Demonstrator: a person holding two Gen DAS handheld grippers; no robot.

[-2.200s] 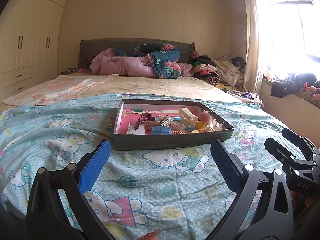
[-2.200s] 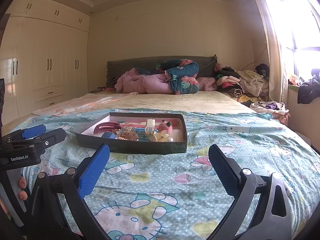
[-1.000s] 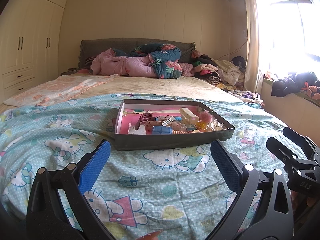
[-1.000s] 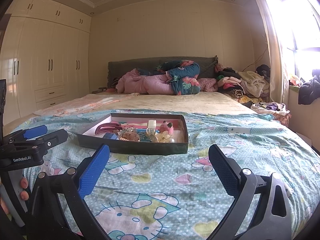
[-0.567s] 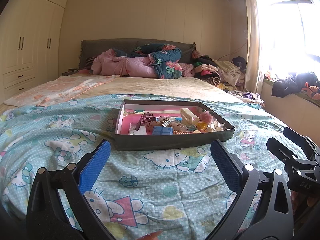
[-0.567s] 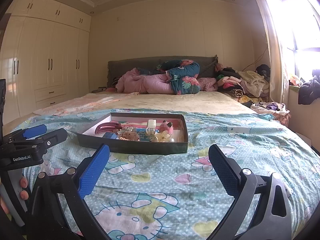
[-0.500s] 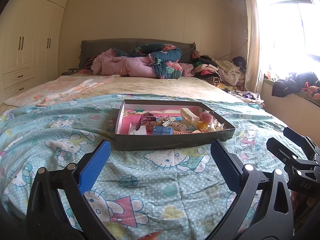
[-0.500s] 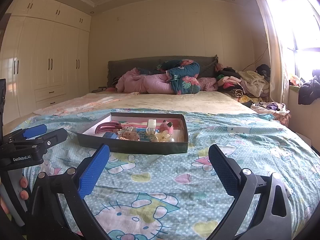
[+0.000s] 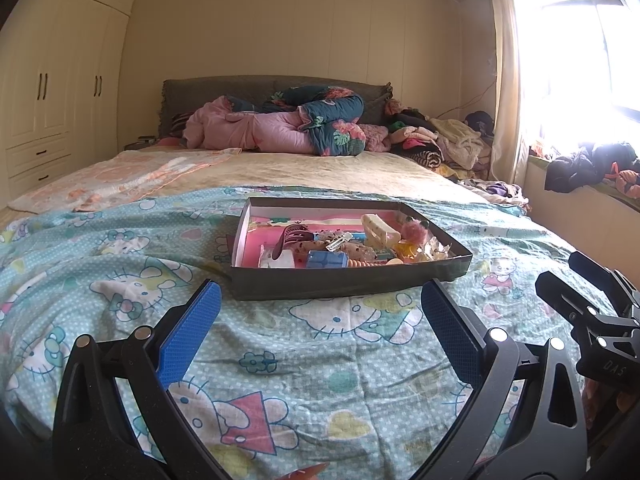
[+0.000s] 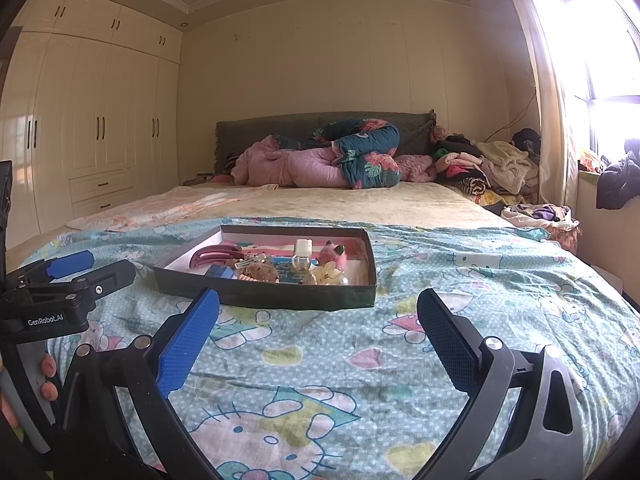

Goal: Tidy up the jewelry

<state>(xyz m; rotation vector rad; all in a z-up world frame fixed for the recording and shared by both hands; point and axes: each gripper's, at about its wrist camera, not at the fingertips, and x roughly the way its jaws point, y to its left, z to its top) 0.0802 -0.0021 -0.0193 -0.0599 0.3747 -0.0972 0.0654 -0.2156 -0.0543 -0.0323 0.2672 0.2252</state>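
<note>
A shallow dark box (image 9: 344, 282) with a pink lining sits on the Hello Kitty bedspread (image 9: 280, 360). It holds several hair clips and trinkets: a maroon claw clip (image 9: 294, 234), a cream clip (image 9: 380, 230), a blue block (image 9: 326, 259), a pink fluffy piece (image 9: 412, 230). The box also shows in the right wrist view (image 10: 272, 296). My left gripper (image 9: 320, 304) is open and empty, just short of the box's near wall. My right gripper (image 10: 318, 314) is open and empty, in front of the box's right half.
Folded pink and floral quilts (image 9: 288, 128) lie at the headboard. A clothes pile (image 9: 440, 140) is at the far right. A wardrobe (image 10: 80, 128) lines the left wall. A window ledge (image 9: 592, 200) with clothes is at the right.
Both grippers have held almost still; the views shifted only slightly. Nothing was picked up or let go.
</note>
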